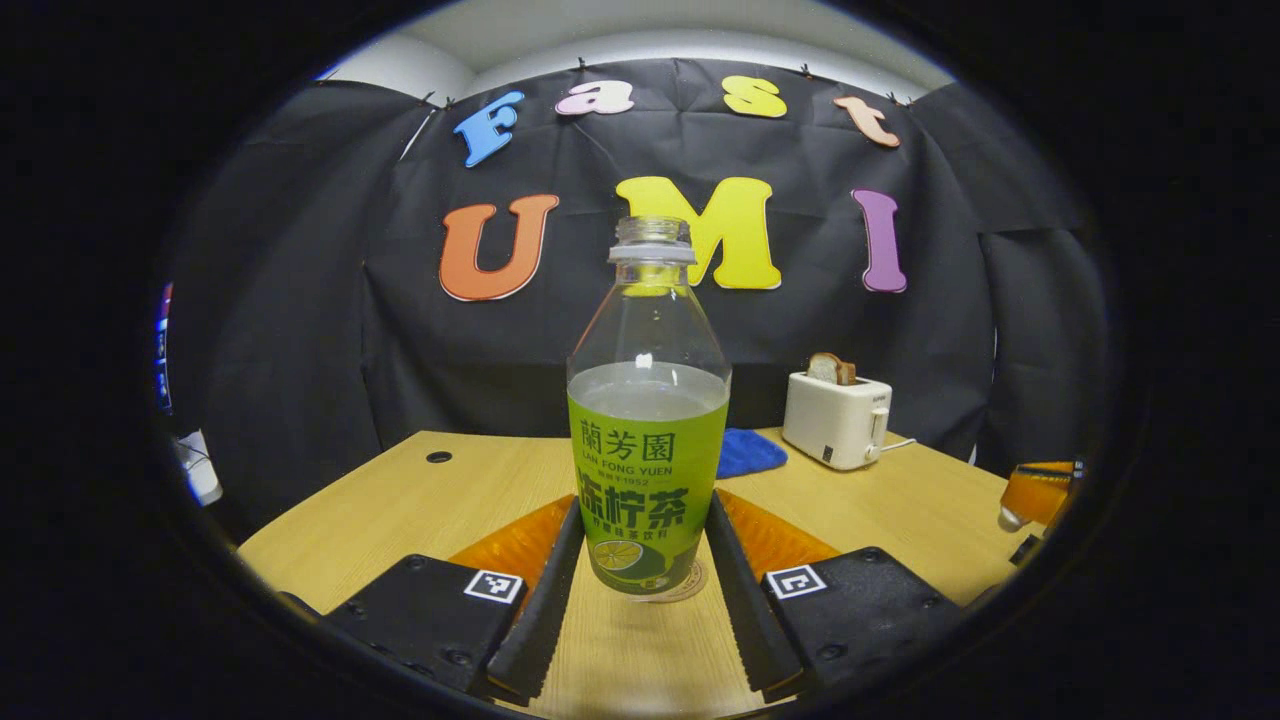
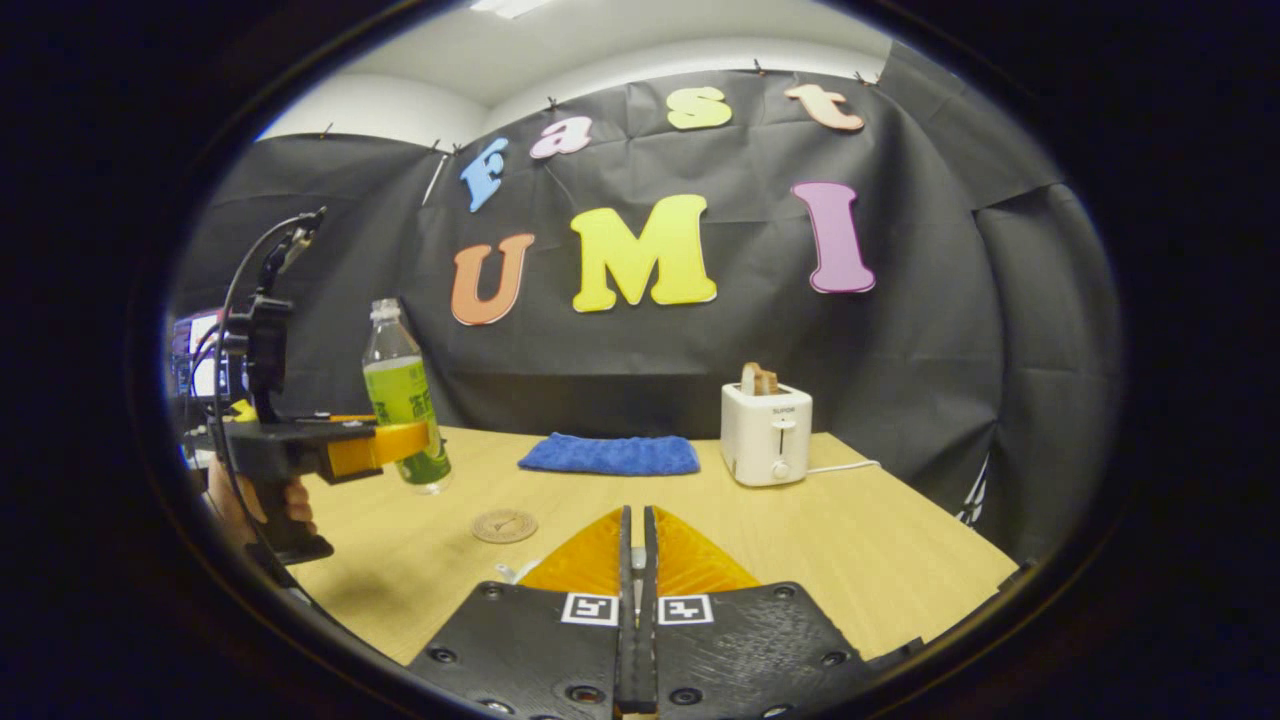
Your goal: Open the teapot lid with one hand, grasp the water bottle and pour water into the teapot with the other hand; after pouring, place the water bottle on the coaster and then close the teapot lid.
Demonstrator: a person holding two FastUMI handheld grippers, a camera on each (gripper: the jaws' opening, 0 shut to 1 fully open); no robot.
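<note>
An uncapped water bottle (image 1: 648, 440) with a green label, about half full, stands upright between my left gripper's (image 1: 645, 510) fingers, which press on both sides of its label. From the right gripper view, the left gripper (image 2: 400, 445) holds the bottle (image 2: 405, 395) at the table's left, just left of and beyond the round coaster (image 2: 504, 525). The coaster's edge (image 1: 692, 585) peeks out beside the bottle's base. My right gripper (image 2: 636, 515) has its fingers together over the near table; a small white piece, seemingly the teapot lid (image 1: 1010, 518), shows at its tip (image 1: 1035, 495).
On the wooden table (image 2: 850, 540) a white toaster (image 2: 767, 435) with bread stands at the back right, with a folded blue cloth (image 2: 610, 455) to its left. A hand (image 2: 230, 500) grips the left gripper's handle. A small white bit (image 2: 510, 572) shows beside my right fingers.
</note>
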